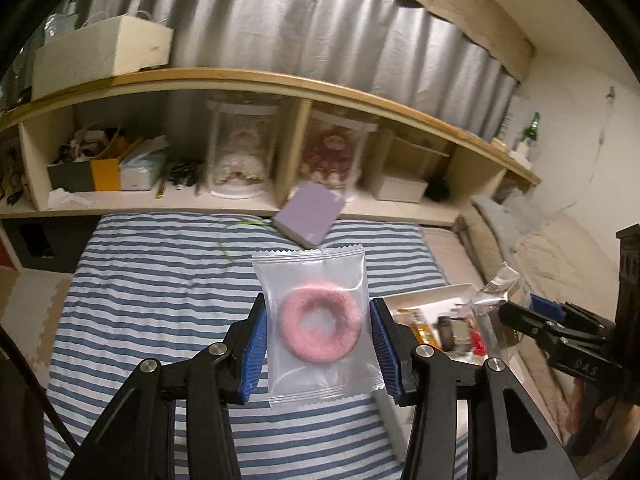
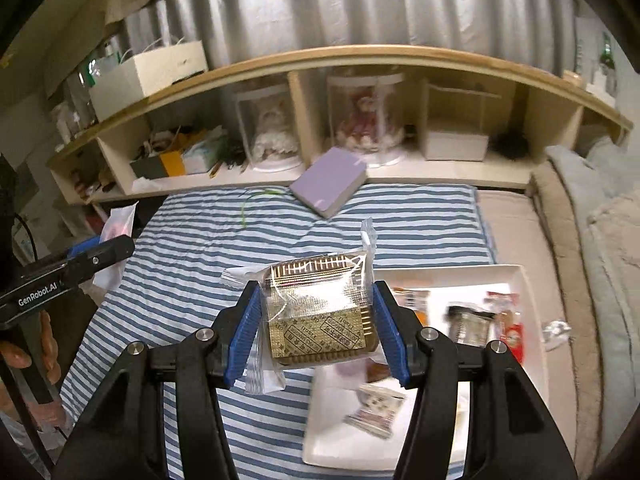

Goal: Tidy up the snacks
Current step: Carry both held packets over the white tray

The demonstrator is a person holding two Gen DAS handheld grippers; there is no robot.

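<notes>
Left wrist view: our left gripper point(image 1: 318, 330) clamps the pink donut packet point(image 1: 318, 326) | right gripper point(image 2: 316, 330) clamps gold biscuit pack point(image 2: 320, 312) | white tray point(image 2: 520, 276) at 3 o'clock holds assorted snacks point(image 2: 508, 326)

We see open striped bedding point(image 2: 192, 264) stretching ahead, broken only by the purple book point(image 2: 330, 182) near the shelf point(image 2: 440, 178). To the right, the white tray point(image 2: 516, 276) already holds several snack packets, with little bare floor.

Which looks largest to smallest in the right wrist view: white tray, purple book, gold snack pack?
1. White tray, largest.
2 and 3. Gold snack pack and purple book look alike; the pack is nearer the camera, so no sure order.
</notes>
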